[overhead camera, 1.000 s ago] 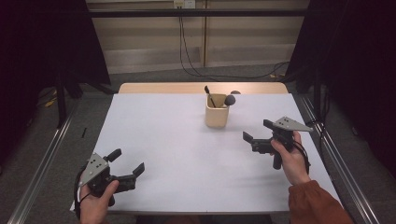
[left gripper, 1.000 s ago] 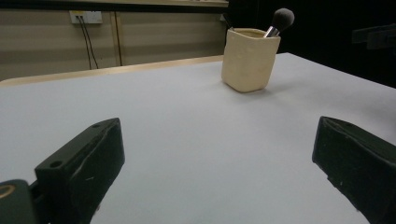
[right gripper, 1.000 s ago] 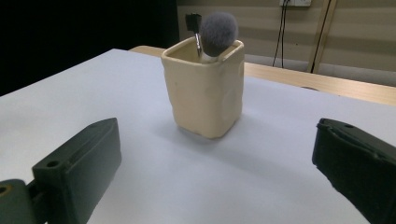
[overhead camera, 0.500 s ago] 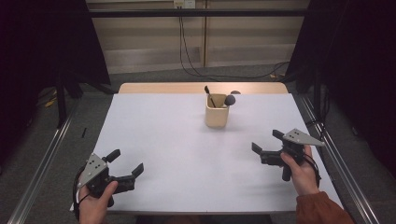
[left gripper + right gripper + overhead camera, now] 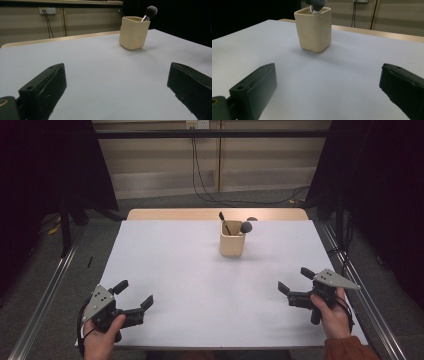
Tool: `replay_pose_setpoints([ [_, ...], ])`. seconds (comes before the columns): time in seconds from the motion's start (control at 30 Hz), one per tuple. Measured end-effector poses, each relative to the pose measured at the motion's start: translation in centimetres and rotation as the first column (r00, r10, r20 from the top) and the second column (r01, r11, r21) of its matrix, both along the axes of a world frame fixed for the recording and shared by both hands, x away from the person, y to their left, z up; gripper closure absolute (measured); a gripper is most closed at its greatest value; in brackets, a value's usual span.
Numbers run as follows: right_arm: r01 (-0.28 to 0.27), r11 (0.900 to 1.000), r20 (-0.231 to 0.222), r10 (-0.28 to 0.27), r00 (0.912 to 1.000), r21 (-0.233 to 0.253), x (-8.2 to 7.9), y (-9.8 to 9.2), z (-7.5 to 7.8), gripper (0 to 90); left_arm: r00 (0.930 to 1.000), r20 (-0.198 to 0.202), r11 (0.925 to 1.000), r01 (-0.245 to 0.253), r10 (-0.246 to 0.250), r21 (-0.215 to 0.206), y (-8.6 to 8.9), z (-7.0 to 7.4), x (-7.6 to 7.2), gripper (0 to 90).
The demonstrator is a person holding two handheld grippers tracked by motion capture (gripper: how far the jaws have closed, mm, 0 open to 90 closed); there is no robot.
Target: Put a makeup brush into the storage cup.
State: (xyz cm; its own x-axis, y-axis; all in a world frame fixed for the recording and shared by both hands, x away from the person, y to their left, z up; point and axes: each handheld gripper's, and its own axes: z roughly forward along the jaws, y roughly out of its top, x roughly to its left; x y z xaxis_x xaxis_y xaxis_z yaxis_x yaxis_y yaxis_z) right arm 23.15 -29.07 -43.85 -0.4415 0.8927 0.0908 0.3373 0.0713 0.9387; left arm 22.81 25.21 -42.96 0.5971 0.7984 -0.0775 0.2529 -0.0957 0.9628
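A: What is sitting nearest?
B: The left tool [image 5: 134, 295] and right tool [image 5: 296, 281] are hovering released over the white tabletop [image 5: 190, 285].
A: Farther off?
B: The cream square ceramic cup [image 5: 232, 244] is standing beyond them, the beige panelled wall [image 5: 280, 155] behind.

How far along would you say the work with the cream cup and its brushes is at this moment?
Done, it seems: the brushes stand in the cream cup. In hand: nothing; the left gripper and right gripper sit open near the table's front corners, well apart from the cup. Nothing visible looks left.
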Motion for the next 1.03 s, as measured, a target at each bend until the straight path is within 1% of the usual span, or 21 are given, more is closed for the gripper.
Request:
replay_pose_setpoints([
  [0.07,0.002,1.0,-0.006,-0.002,1.0,0.008,-0.3,-0.2,-0.1,1.0,1.0,0.0,1.0,-0.001,0.001,-0.008,0.1,0.0,-0.1,2.5],
  [0.13,0.003,1.0,-0.009,-0.003,1.0,0.003,-0.7,-0.3,-0.2,1.0,1.0,0.001,1.0,-0.007,0.007,-0.006,0.2,0.0,-0.3,2.5],
  [0.2,0.004,1.0,-0.01,-0.004,0.9999,0.01,-1.1,-0.5,-0.4,1.0,1.0,0.0,0.9999,-0.009,0.009,-0.011,0.3,0.1,-0.5,2.5],
  [0.23,0.007,1.0,-0.01,-0.007,0.9999,0.013,-1.3,-0.6,-0.4,1.0,1.0,0.003,0.9999,-0.009,0.009,-0.007,0.4,0.1,-0.5,2.5],
  [0.33,0.008,1.0,-0.003,-0.008,1.0,0.022,-1.7,-0.9,-0.4,1.0,0.9999,0.002,0.9998,-0.016,0.016,-0.011,0.5,0.0,-0.7,2.5],
  [0.53,0.018,0.999,0.007,-0.018,0.9998,0.041,-2.3,-1.5,-0.5,0.6,0.999,-0.002,0.9986,-0.046,0.046,-0.025,1.1,0.1,-0.9,2.5],
  [0.6,0.022,0.999,0.011,-0.022,0.9997,0.033,-2.5,-1.6,-0.6,0.6,0.9989,-0.005,0.9987,-0.047,0.047,-0.02,1.2,0.0,-0.9,2.5],
  [0.67,0.014,1.0,0.014,-0.014,0.9998,0.025,-2.7,-1.6,-0.7,0.6,0.9988,-0.005,0.9986,-0.049,0.049,-0.02,1.2,0.0,-1.0,2.5],
  [0.73,0.015,1.0,0.026,-0.015,0.9995,0.009,-2.8,-1.6,-1.0,0.6,0.9986,-0.003,0.9985,-0.052,0.052,-0.018,1.3,0.1,-1.0,2.5],
  [0.8,0.021,1.0,0.024,-0.021,0.9995,0.0,-2.7,-1.6,-1.1,0.7,0.9986,-0.007,0.9985,-0.053,0.053,-0.017,1.4,0.0,-0.9,2.6],
  [0.87,0.02,1.0,0.017,-0.02,0.9996,0.008,-2.7,-1.6,-1.2,0.8,0.9988,-0.006,0.9987,-0.049,0.049,-0.014,1.4,0.1,-0.9,2.5],
  [1.03,0.021,1.0,0.023,-0.021,0.9995,0.011,-2.8,-1.8,-1.2,0.7,0.9991,-0.008,0.999,-0.043,0.043,-0.013,1.2,0.0,-0.7,2.5],
])
